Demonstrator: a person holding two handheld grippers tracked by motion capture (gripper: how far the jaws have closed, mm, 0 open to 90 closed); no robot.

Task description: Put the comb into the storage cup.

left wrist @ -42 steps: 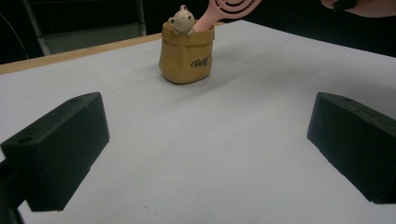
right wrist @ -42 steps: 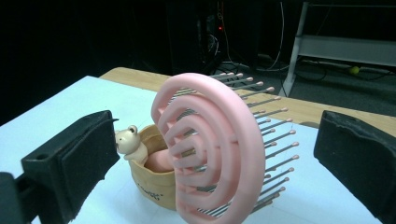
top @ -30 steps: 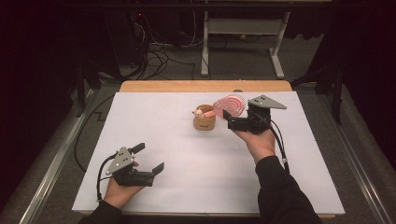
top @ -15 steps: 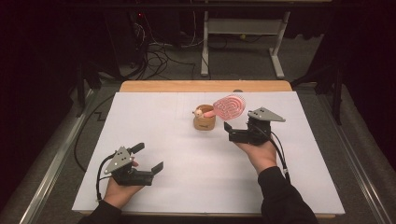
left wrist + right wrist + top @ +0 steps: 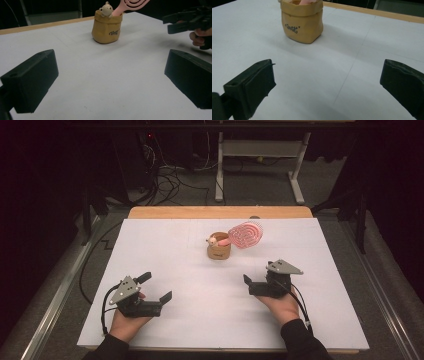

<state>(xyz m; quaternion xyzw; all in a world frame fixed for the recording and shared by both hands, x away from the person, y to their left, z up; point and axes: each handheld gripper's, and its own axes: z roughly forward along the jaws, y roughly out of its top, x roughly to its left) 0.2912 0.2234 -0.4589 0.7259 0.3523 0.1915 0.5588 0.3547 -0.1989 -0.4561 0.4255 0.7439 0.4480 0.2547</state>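
This looks like a lab or recording room rather than a home. A table (image 5: pixel 150 330) with a white sheet and a bare wooden far edge stands in a dark space, with loose cables (image 5: pixel 170 180) trailing over a grey floor (image 5: pixel 260 190) behind it. A white metal stand (image 5: pixel 260 155) rises beyond the table, and metal rails (image 5: pixel 55 295) run along its sides.

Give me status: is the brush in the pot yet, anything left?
Done: the pink brush stands handle-down in the tan pot, head leaning out over the rim. In hand: nothing; the left gripper and right gripper are both open and empty, resting near the table's front edge. Nothing visibly left.
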